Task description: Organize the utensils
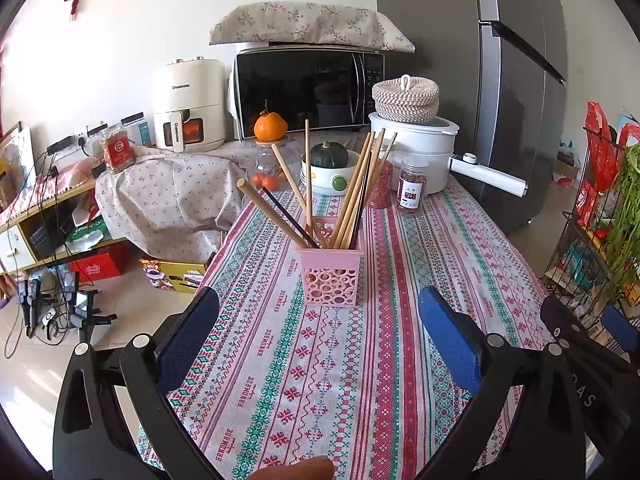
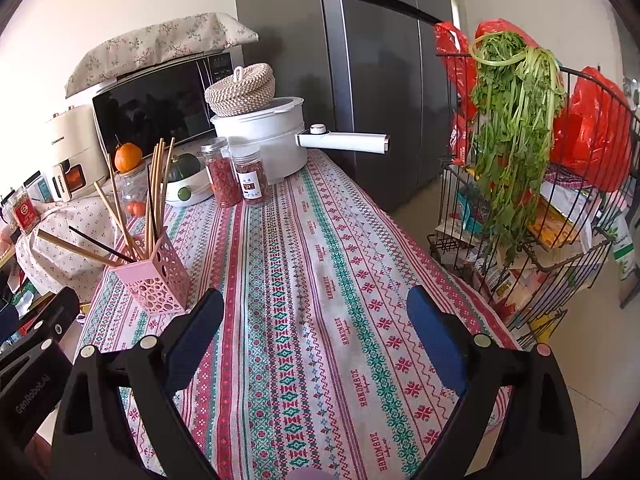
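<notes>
A pink perforated holder [image 1: 331,273] stands upright on the patterned tablecloth [image 1: 304,380]. Several wooden chopsticks [image 1: 360,192] and black ones [image 1: 288,216] stand in it, fanned out. My left gripper [image 1: 320,332] is open and empty, a little in front of the holder. In the right wrist view the holder [image 2: 158,284] stands at the left with the chopsticks [image 2: 154,192] in it. My right gripper [image 2: 316,330] is open and empty over the bare cloth [image 2: 320,280], to the right of the holder.
Behind the holder are two spice jars [image 1: 412,188], a bowl with a green squash [image 1: 330,168], a white pot with a long handle [image 2: 344,142] and a microwave [image 1: 308,88]. A wire rack with greens [image 2: 512,128] stands right of the table. A fridge [image 2: 380,80] is behind.
</notes>
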Demonstrator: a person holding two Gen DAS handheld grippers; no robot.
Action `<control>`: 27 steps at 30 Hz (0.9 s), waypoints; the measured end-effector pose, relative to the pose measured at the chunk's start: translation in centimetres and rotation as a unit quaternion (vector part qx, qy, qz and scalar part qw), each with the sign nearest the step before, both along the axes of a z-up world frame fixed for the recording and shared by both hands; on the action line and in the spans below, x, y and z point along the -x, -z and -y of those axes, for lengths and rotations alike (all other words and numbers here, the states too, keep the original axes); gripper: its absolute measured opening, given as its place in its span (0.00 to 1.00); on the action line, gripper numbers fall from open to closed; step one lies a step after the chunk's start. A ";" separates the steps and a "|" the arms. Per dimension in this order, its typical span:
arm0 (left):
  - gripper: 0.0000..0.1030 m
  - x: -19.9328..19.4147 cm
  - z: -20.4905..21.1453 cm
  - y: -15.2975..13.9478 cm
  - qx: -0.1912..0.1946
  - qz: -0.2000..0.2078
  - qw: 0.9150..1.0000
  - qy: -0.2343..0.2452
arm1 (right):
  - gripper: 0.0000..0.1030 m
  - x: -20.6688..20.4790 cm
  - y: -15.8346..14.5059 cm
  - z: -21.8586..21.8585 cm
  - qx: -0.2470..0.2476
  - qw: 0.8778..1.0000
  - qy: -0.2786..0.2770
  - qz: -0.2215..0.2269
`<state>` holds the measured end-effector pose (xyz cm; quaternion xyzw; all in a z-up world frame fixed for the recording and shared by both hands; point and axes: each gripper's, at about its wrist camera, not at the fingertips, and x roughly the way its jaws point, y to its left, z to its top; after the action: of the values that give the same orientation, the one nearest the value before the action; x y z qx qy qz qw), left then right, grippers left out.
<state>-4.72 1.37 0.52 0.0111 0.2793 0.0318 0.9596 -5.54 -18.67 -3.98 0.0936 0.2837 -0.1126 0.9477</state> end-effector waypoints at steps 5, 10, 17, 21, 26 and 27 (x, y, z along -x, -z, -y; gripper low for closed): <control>0.93 0.0 0.0 0.0 0.000 0.000 1.000 -0.001 | 0.88 -0.1 0.0 0.0 0.001 1.000 -0.002 -0.001; 0.93 0.0 0.0 0.1 -0.001 -0.001 1.000 -0.001 | 0.88 -0.1 0.1 0.1 -0.001 1.000 -0.001 -0.004; 0.93 0.0 -0.1 0.3 -0.003 -0.003 1.000 -0.001 | 0.88 -0.1 0.2 0.1 -0.001 1.000 -0.002 -0.006; 0.93 0.0 -0.2 0.4 -0.004 -0.003 1.000 -0.002 | 0.88 -0.1 0.2 0.1 -0.001 1.000 -0.002 -0.007; 0.93 0.0 -0.2 0.4 -0.005 -0.004 1.000 -0.001 | 0.88 -0.1 0.2 0.1 -0.002 1.000 -0.001 -0.008; 0.93 0.0 -0.2 0.4 -0.005 -0.004 1.000 -0.002 | 0.88 -0.1 0.2 0.1 -0.003 1.000 -0.001 -0.008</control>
<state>-4.75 1.60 0.13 0.0154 0.2829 0.0347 0.9584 -5.44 -18.77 -4.19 0.0950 0.2916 -0.1116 0.9452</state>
